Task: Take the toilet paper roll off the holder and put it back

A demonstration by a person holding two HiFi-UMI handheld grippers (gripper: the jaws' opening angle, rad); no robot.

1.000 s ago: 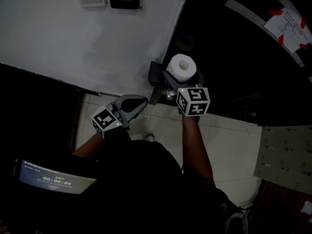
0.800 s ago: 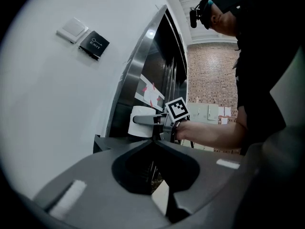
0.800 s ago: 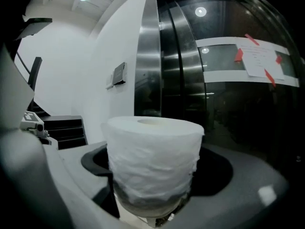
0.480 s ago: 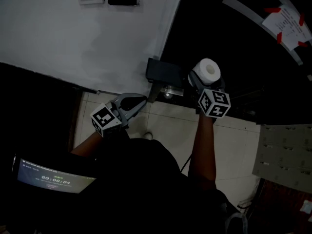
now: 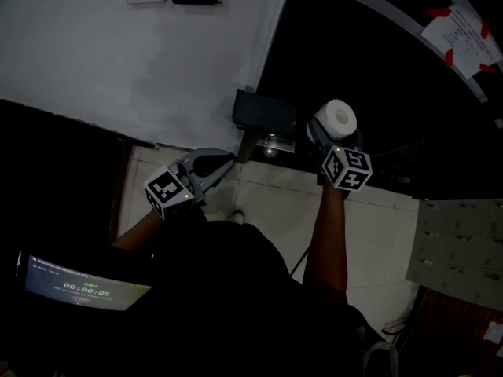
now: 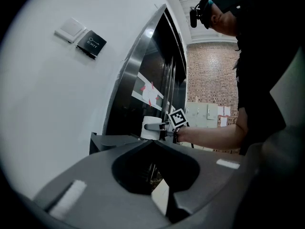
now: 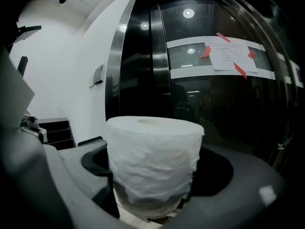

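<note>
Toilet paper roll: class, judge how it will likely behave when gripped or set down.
Probably soft: the toilet paper roll has a wrinkled outer wrap, so it may dent where the right tongs squeeze it. Likely light for its bulk, being wound paper with a hollow core. On its round side it could roll; on its flat end it should stand.

Roll [image 5: 339,116] right of holder [image 5: 265,113]

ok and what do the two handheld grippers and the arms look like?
The left gripper and right gripper are grey moulded plastic with broad curved jaws, a small white patch on each jaw. Each carries a white cube with black square markers and a small green light. The person wears a dark top; forearms bare.
</note>
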